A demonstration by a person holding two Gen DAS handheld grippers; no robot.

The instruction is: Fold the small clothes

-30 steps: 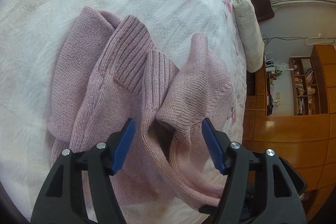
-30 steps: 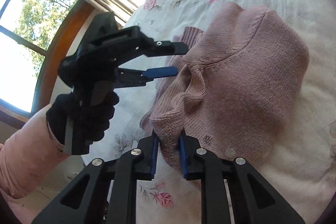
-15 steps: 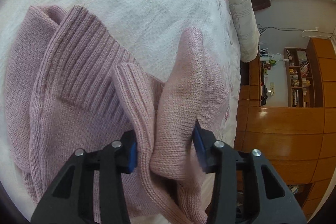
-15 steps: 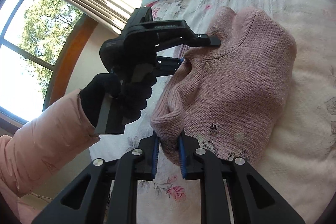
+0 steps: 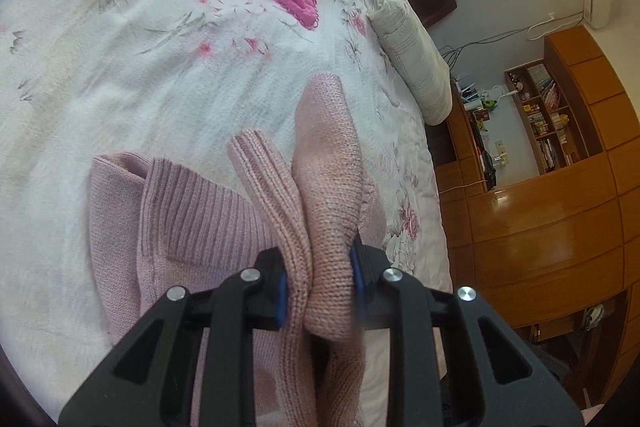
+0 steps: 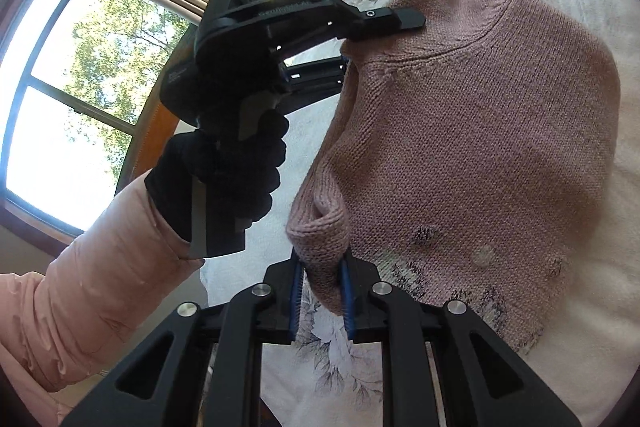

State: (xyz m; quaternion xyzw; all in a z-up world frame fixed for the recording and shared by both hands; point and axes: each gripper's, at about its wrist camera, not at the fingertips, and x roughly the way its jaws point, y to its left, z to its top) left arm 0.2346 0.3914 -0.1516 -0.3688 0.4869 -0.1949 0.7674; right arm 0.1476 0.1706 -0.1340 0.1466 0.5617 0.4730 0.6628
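Your left gripper [image 5: 318, 285] and right gripper [image 6: 320, 293] both pinch bunched folds of the pink sweater [image 6: 480, 131]; lift evenly and lay the edges square on the bedspread [image 5: 120, 67].

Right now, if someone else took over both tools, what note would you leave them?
Left tool: shut on the pink sweater, pinching a bunched fold with the ribbed cuff.
Right tool: shut on another edge of the sweater, near its patterned hem.
The sweater is lifted between both tools above the floral bedspread; part of it lies on the bed.
Done: both grasps. Left: carry the held edge over, lay it flat, release, finish folding.
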